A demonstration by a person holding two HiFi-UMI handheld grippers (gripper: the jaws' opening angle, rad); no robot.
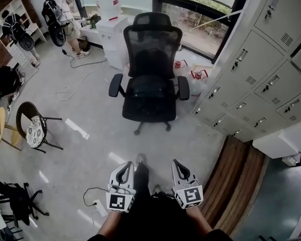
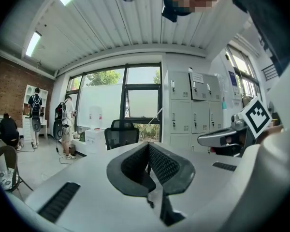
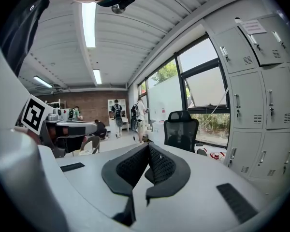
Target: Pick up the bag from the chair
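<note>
Only the approach is in hand: the left gripper (image 1: 124, 168) and right gripper (image 1: 179, 167), both pressed together and empty, hang well apart from the chair (image 1: 151, 84), on whose black seat I cannot make out the bag, so the next move probably calls for stepping closer and spreading the jaws.

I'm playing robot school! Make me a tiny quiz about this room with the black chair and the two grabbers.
1. True or false: the left gripper is touching the black office chair.
2. In the head view, what fills the picture's right side beside the chair? A) grey lockers B) a fridge C) a bed
3. Fill in: the right gripper and the left one both have jaws that are ____, with nothing between them.

Key: 1 false, it is well short of the chair. 2 A. 3 shut.
</note>
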